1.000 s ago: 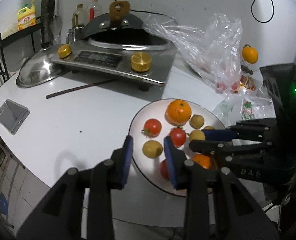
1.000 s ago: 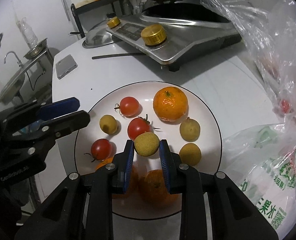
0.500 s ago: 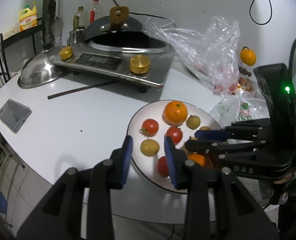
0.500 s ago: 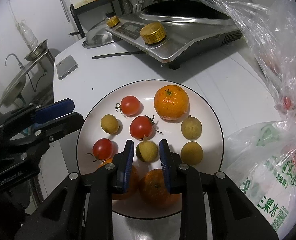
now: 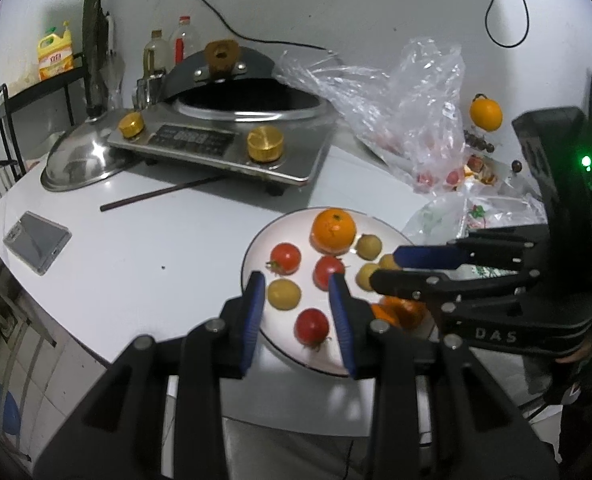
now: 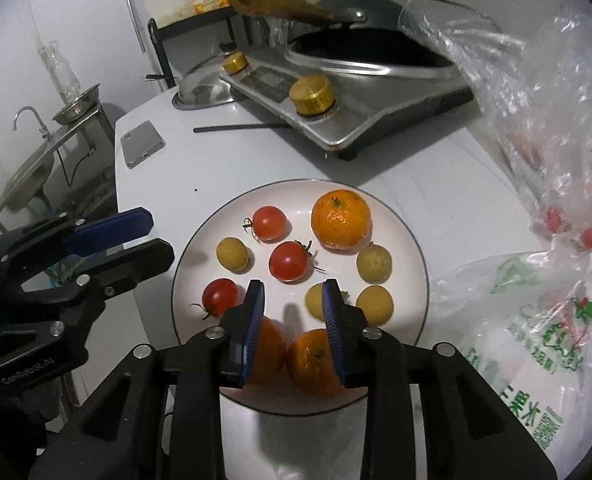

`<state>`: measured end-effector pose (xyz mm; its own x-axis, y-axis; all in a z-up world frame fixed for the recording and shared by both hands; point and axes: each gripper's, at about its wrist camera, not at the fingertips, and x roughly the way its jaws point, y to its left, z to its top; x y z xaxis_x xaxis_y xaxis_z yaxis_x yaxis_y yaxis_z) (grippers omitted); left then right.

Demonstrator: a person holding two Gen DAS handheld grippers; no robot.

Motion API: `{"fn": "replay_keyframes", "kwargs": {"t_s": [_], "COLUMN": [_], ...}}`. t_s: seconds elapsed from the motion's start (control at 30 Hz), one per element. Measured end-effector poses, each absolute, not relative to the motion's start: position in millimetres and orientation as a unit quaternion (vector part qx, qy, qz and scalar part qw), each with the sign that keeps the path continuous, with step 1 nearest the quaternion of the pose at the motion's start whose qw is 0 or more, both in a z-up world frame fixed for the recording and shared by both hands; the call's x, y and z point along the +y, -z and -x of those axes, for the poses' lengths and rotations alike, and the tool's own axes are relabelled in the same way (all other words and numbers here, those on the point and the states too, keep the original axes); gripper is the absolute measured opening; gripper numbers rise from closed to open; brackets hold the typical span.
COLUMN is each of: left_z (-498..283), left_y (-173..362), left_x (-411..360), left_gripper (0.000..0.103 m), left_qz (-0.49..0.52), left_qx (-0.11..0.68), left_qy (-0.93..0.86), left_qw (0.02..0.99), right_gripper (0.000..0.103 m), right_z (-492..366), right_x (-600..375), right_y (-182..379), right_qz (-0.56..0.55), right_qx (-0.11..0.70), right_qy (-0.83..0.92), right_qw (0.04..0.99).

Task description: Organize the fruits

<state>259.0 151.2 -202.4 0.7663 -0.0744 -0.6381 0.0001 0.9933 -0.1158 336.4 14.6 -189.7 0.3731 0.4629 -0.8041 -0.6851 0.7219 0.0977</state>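
Observation:
A white plate (image 6: 412,264) (image 5: 256,252) on the white table holds oranges, red tomatoes and small yellow-brown longans. My right gripper (image 6: 294,290) hovers open and empty over the plate's near side. A longan (image 6: 314,300) lies on the plate just behind its right finger. Two oranges (image 6: 310,360) sit under the fingers. A large orange (image 6: 340,218) is at the plate's far side. My left gripper (image 5: 296,286) is open and empty above the plate's left part, over a tomato (image 5: 312,324) and a longan (image 5: 283,294). It also shows in the right wrist view (image 6: 136,240).
A steel cooker (image 6: 356,92) with a wok stands behind the plate. A chopstick (image 6: 248,128), a phone (image 6: 142,144) and a steel lid (image 5: 80,160) lie to the left. Plastic bags with more fruit (image 6: 536,160) crowd the right. The table edge is near.
My right gripper has opened and let go of the longan, which now lies on the plate. Both grippers have drawn back a little.

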Motion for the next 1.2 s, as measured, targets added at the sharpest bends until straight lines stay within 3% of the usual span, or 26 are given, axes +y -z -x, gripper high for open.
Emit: {"fn": "replay_keyframes", "kwargs": {"t_s": [0.03,0.13,0.17,0.6,0.7,0.83,0.9,0.97,1.1,1.2], "left_z": [-257.0,-248.6,-244.8,-204.9,-194.3,-181.3,-175.0,-167.5,-152.2,-140.0], "left_y": [200.9,193.8,191.0,164.5,159.3,152.3,148.6,144.3,136.0,127.5], "left_x": [149.5,143.7,141.8,113.0,105.4,96.5,93.6,90.3,83.7,79.9], "left_gripper": [0.036,0.063,0.065,0.066,0.066,0.067,0.071,0.085,0.086,0.094], "left_qz": [0.053,0.05,0.052,0.027,0.022,0.016,0.017,0.019,0.016,0.018], "left_qx": [0.339,0.327,0.322,0.29,0.282,0.272,0.266,0.258,0.245,0.227], "left_qy": [0.02,0.022,0.023,0.024,0.028,0.029,0.028,0.029,0.031,0.029], "left_qw": [0.939,0.943,0.945,0.956,0.959,0.962,0.963,0.965,0.969,0.973], "right_gripper": [0.036,0.037,0.037,0.037,0.049,0.05,0.05,0.05,0.052,0.058], "right_z": [-334.1,-325.6,-322.9,-278.8,-267.0,-252.0,-244.9,-237.7,-222.7,-212.0], "right_x": [12.4,4.7,1.3,-33.2,-42.0,-53.3,-59.5,-66.8,-79.3,-87.4], "right_y": [187.2,178.6,176.3,144.5,137.6,128.9,124.4,119.3,108.3,99.3], "right_qz": [0.128,0.129,0.129,0.128,0.125,0.121,0.118,0.115,0.11,0.107], "right_qx": [0.434,0.422,0.42,0.378,0.367,0.356,0.35,0.343,0.33,0.318], "right_qy": [-0.35,-0.347,-0.345,-0.326,-0.321,-0.314,-0.311,-0.306,-0.298,-0.289], "right_qw": [0.821,0.827,0.83,0.857,0.864,0.872,0.876,0.881,0.889,0.897]}}
